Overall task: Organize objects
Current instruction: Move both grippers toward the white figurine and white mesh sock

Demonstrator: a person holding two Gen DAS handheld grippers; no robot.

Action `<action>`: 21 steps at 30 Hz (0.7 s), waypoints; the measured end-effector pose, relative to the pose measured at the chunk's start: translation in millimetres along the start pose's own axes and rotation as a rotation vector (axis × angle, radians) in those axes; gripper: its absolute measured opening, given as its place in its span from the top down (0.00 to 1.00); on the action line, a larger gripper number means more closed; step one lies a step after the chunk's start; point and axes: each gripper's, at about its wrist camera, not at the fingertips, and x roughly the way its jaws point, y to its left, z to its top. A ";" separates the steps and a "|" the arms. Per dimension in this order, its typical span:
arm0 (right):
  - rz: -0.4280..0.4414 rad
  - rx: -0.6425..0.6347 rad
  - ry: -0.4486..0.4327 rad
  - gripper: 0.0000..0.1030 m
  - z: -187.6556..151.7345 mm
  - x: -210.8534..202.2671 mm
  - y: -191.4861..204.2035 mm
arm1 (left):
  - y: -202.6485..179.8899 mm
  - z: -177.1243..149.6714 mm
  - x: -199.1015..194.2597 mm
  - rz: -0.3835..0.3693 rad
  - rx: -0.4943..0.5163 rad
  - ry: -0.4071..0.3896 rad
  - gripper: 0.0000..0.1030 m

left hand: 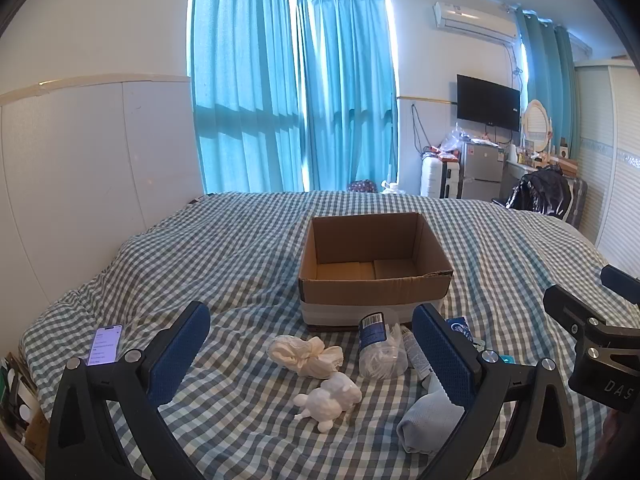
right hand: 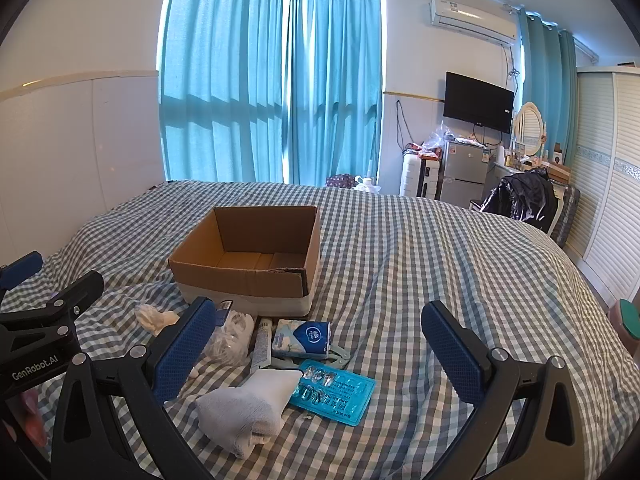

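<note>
left claw wide, empty | right claw wide, empty | cardboard box empty on bed | white figurine, rolled sock, blister pack just before box | figurine likely brittle: pinch body, not legs | sock soft, light

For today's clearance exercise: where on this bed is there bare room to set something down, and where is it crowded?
Free: the checked bedspread right of the cardboard box, and the stretch left of it towards the phone. Crowded: directly before the box, around the tissue pack, blister pack and white figurine.
</note>
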 end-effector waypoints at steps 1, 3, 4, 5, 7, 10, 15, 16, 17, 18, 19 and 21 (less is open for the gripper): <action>0.000 0.001 0.000 0.00 -0.1 0.1 -0.1 | 0.1 -0.2 0.1 0.000 0.001 -0.001 0.00; 0.002 0.001 0.000 0.00 -0.3 0.5 0.5 | 0.2 -0.2 0.2 0.002 0.001 -0.001 0.00; 0.003 0.001 0.000 0.00 -0.5 0.3 1.2 | 0.4 0.0 -0.1 0.007 0.000 -0.003 0.00; 0.003 0.000 0.000 0.00 -0.6 -0.2 1.8 | 0.9 0.3 -0.6 0.009 -0.002 -0.004 0.00; 0.004 0.002 0.001 0.00 -0.6 0.1 1.1 | 2.2 1.1 -1.9 0.007 -0.009 -0.004 0.00; 0.005 0.002 0.003 0.00 -0.8 0.2 2.4 | 3.7 1.3 -2.6 0.011 -0.015 -0.006 0.00; 0.007 0.003 0.002 0.00 -1.5 -0.1 1.8 | 4.0 1.2 -3.5 0.010 -0.017 -0.006 0.00; 0.007 0.003 0.001 0.00 -1.3 -0.6 1.7 | 3.9 0.9 -3.4 0.010 -0.016 -0.006 0.00; 0.007 0.002 0.001 0.00 -1.5 -0.3 1.7 | 4.1 1.0 -3.2 0.011 -0.016 -0.006 0.00; 0.008 0.002 0.002 0.00 -1.6 -0.3 1.7 | 4.1 1.2 -3.2 0.010 -0.016 -0.005 0.00; 0.007 0.002 0.002 0.00 -1.5 -0.3 1.7 | 4.1 1.2 -3.2 0.008 -0.016 -0.004 0.00; 0.007 0.002 0.002 0.00 -1.5 -0.3 1.8 | 3.6 1.0 -4.0 0.004 -0.015 -0.004 0.00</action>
